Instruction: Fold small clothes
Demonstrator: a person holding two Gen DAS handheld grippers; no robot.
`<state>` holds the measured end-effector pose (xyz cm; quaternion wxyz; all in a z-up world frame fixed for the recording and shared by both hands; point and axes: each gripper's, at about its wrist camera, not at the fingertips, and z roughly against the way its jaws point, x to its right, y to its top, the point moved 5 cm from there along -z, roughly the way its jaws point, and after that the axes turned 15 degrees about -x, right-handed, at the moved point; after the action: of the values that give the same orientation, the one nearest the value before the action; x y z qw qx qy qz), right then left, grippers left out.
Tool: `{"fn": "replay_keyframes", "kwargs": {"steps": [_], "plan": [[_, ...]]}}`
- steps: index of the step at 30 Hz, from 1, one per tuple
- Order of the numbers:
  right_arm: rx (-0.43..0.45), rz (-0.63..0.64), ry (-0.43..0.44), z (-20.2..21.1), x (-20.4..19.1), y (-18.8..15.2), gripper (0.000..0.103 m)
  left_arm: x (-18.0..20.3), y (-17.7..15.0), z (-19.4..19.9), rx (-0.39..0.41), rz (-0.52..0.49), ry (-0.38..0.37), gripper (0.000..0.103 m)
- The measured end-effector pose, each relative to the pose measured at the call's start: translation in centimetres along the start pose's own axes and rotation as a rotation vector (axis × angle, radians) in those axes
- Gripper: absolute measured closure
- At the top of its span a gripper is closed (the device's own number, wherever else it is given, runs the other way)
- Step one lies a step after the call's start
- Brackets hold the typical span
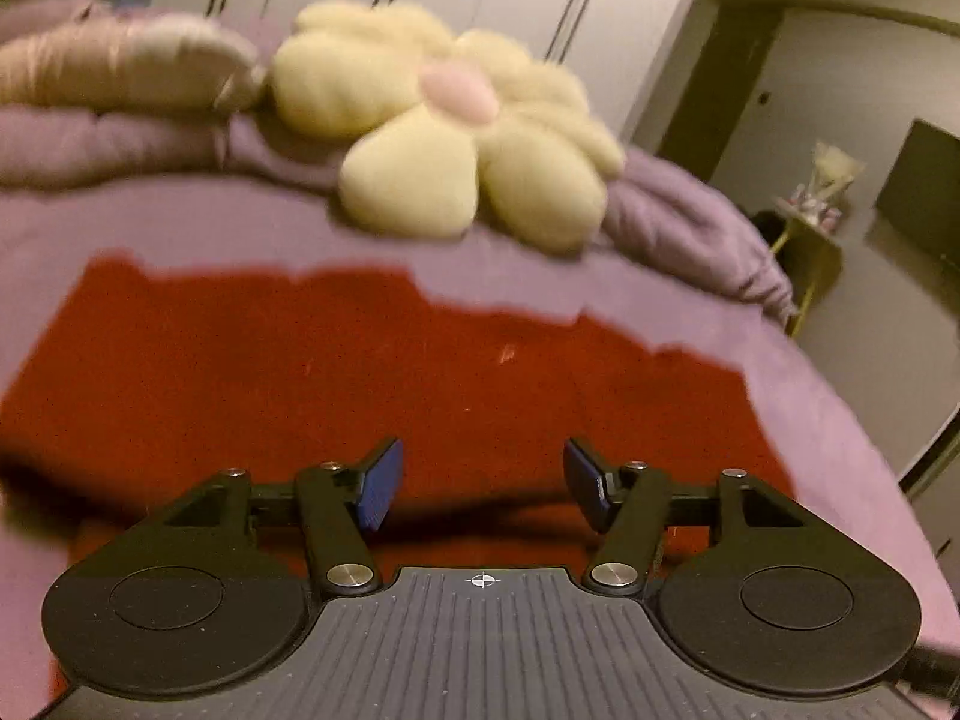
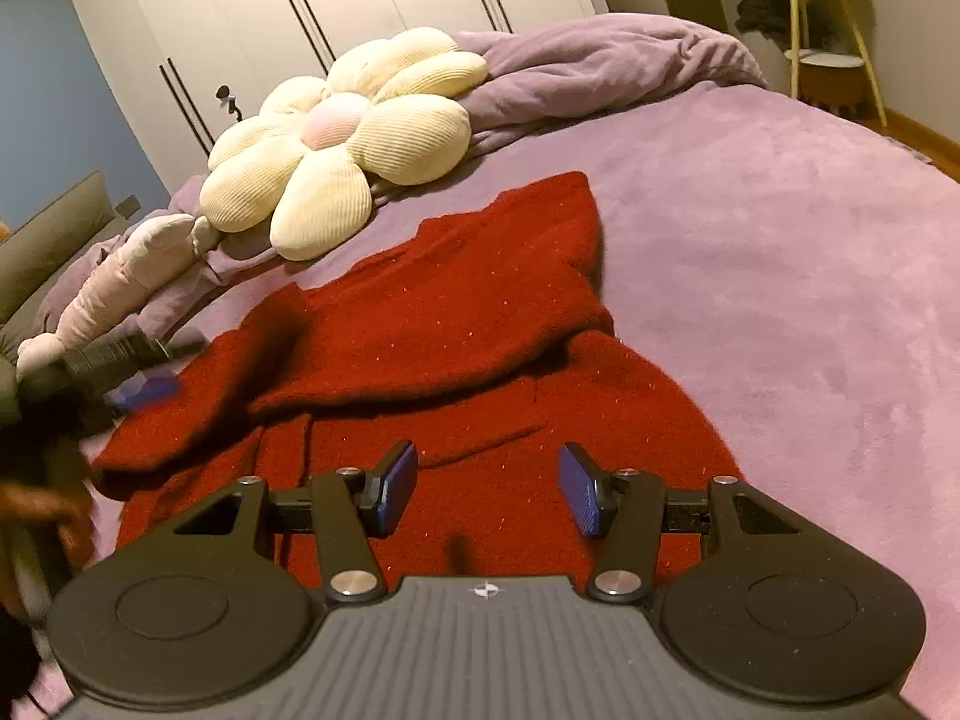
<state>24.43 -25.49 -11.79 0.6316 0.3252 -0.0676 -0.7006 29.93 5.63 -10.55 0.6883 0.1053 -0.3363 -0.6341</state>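
Observation:
A red knitted sweater (image 2: 456,324) lies spread on the purple bed cover (image 2: 780,252), with one part folded across its middle. In the left wrist view the same red sweater (image 1: 360,372) fills the foreground, blurred. My left gripper (image 1: 483,483) hovers over it, open, with nothing between its blue pads. My right gripper (image 2: 487,489) is over the sweater's near part, also open and empty. The left gripper (image 2: 144,390) shows as a blurred dark shape with blue pads at the sweater's left edge in the right wrist view.
A cream flower-shaped cushion (image 2: 342,138) with a pink centre lies beyond the sweater, next to a bunched purple duvet (image 2: 600,60) and a pale pink pillow (image 2: 126,276). White wardrobe doors (image 2: 360,0) stand behind. A small yellow side table (image 2: 834,30) stands at the far right.

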Motion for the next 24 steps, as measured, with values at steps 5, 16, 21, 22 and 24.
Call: {"fn": "replay_keyframes", "kwargs": {"steps": [5, 16, 21, 22, 24], "plan": [[-0.037, 0.098, 0.063, -2.1, -2.0, 1.8, 0.051, -5.6, -2.4, 2.2, 0.064, 0.152, 0.104, 0.024], [-0.153, 0.04, 0.217, -11.6, -8.8, 7.4, 0.053, -13.7, -2.9, 1.5, 0.023, 0.353, 0.233, 0.016], [-0.162, 0.012, 0.252, -13.3, -9.7, 8.1, 0.082, -14.0, -2.5, 1.2, 0.03, 0.345, 0.247, 0.016], [-0.156, 0.032, 0.235, -13.3, -9.8, 8.2, 0.084, -14.1, -2.5, 1.3, 0.033, 0.34, 0.255, 0.016], [-0.099, 0.104, 0.191, -12.2, -10.2, 8.7, 0.09, -14.5, -2.4, 1.7, 0.037, 0.348, 0.256, 0.016]]}}
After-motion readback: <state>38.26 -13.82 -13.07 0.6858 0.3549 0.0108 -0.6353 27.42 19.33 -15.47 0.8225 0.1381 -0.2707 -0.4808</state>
